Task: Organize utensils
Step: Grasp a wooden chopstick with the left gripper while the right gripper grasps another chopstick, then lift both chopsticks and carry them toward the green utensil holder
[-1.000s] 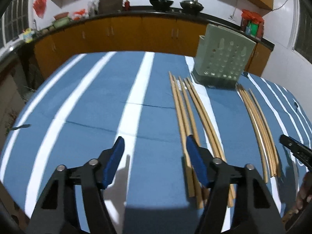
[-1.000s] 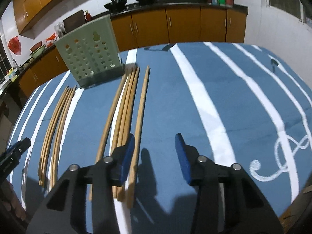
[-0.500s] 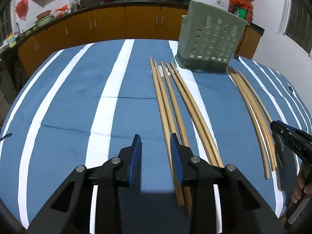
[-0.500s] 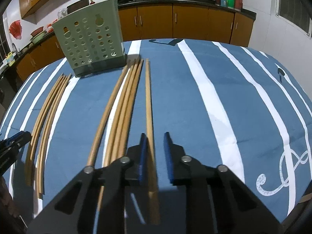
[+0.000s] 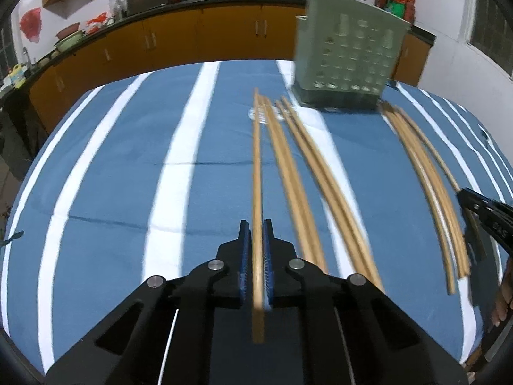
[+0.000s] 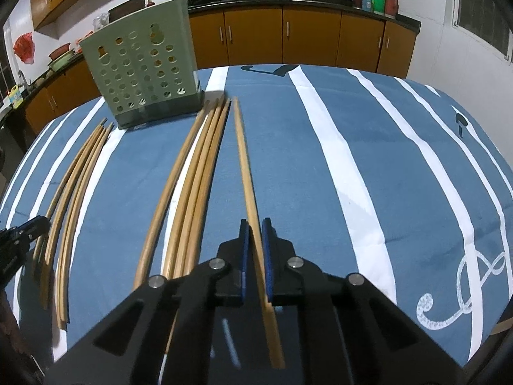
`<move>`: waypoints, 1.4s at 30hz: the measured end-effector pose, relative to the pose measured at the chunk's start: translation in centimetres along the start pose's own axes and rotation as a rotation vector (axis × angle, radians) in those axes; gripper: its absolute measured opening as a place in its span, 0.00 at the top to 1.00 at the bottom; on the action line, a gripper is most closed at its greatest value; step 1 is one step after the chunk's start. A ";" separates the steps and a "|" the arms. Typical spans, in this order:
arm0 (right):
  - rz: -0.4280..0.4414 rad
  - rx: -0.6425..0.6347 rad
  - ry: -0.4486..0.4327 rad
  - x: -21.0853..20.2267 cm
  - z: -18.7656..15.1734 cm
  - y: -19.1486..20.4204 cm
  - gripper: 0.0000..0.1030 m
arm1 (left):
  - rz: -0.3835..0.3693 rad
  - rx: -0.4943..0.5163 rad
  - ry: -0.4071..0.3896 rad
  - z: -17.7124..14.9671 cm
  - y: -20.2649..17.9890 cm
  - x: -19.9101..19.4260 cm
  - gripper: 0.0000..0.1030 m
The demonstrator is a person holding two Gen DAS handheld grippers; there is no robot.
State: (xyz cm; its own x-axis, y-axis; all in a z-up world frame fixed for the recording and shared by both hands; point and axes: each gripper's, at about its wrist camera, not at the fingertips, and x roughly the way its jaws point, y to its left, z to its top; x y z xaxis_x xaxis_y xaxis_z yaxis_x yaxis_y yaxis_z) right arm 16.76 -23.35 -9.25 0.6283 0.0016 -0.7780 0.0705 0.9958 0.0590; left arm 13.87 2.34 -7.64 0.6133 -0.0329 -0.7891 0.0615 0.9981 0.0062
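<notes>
1. Blue cloth with white stripes [image 6: 368,147] over the worktop; orange-brown kitchen cabinets [image 6: 307,37] along white walls behind.
2. Pale green perforated plastic utensil basket [image 6: 142,64] upright at the far edge; long, slim wooden chopsticks [image 6: 195,173] in loose bundles in front of it.
3. Left gripper [image 5: 255,235] pinching 1 wooden chopstick [image 5: 256,166].
4. Right gripper [image 6: 255,235] pinching another single chopstick [image 6: 245,160].

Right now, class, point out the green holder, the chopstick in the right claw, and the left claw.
Holder [image 6: 141,73], right wrist view: perforated front wall.
Chopstick [image 6: 245,166], right wrist view: mid-shaft, ahead of the claw.
Left claw [image 5: 255,224], left wrist view: between the fingertips.
</notes>
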 end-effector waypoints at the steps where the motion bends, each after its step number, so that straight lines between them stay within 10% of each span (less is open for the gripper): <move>1: -0.003 0.005 0.001 0.2 0.2 -0.2 0.91 | 0.009 -0.004 0.000 0.2 0.4 0.2 0.91; 25: -0.064 -0.013 -0.021 1.3 1.8 -1.5 0.92 | 0.010 0.022 -0.014 1.6 1.8 1.1 0.92; 42: -0.013 0.041 -0.322 -8.3 7.9 -3.0 0.92 | 0.014 -0.055 -0.361 8.9 3.5 -8.5 0.92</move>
State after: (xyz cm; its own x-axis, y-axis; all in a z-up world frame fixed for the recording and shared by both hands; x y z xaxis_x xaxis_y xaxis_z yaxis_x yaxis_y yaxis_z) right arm 17.44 -27.03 1.99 0.8396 -0.0468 -0.5412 0.1072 0.9910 0.0806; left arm 15.93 5.68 4.54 0.8527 -0.0257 -0.5217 0.0145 0.9996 -0.0257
